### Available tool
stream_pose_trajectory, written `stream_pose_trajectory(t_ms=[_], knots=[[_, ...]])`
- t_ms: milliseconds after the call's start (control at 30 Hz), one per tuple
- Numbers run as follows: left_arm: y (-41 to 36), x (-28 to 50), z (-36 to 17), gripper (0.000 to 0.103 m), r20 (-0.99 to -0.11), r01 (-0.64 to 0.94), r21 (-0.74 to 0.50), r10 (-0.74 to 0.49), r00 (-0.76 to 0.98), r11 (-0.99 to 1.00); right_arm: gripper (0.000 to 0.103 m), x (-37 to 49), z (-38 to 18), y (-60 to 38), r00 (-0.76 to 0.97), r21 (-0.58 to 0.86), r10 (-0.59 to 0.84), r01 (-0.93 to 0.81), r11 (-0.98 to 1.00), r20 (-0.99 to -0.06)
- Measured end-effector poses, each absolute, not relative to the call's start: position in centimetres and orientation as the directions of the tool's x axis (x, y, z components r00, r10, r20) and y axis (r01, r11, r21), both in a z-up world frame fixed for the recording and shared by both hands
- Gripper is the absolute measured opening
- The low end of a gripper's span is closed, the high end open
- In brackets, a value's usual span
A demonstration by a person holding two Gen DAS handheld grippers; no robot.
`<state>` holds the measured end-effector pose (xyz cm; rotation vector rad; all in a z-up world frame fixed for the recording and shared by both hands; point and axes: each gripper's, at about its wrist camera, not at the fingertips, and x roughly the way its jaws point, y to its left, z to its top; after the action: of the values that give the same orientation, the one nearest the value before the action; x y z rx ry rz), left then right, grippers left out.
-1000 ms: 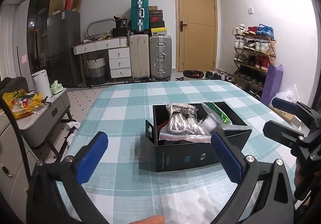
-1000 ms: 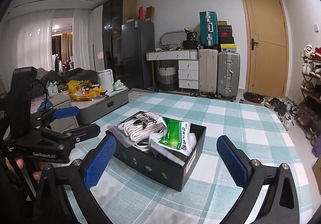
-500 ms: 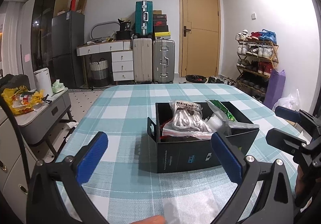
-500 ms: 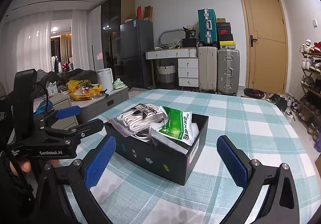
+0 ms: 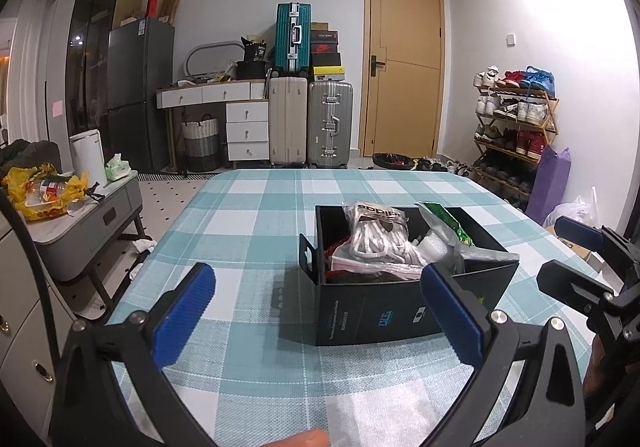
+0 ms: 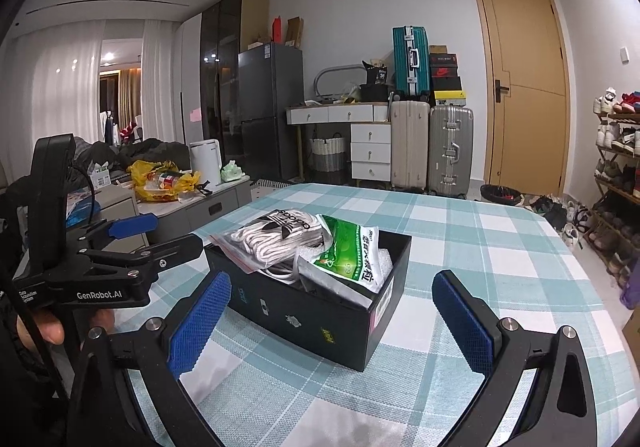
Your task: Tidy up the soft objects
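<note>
The teal-and-white checked cloth tabletop (image 5: 256, 223) carries a black rectangular cardboard box (image 6: 308, 311) near its middle, heaped above the rim with a clear zip bag of white cord (image 6: 276, 237) and a green-printed plastic packet (image 6: 352, 253). Both grippers hang short of the box with nothing in them — left gripper (image 5: 320, 307) and right gripper (image 6: 332, 323) with jaws spread wide. The slippery bags ride high; a careless nudge could probably spill them.
</note>
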<state>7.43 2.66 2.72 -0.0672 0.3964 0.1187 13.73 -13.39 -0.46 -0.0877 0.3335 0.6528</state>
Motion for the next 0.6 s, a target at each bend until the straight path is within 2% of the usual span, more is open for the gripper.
stream_pose_trajectory(t_ms=[600], knots=[[2.60,7.39,2.74,0.103,-0.386,-0.126,-0.038,0.102,0.917,0.991,0.103,13.40,-0.40,-13.48,0.748,0.017,0.581,-0.609,0.793,-0.321]])
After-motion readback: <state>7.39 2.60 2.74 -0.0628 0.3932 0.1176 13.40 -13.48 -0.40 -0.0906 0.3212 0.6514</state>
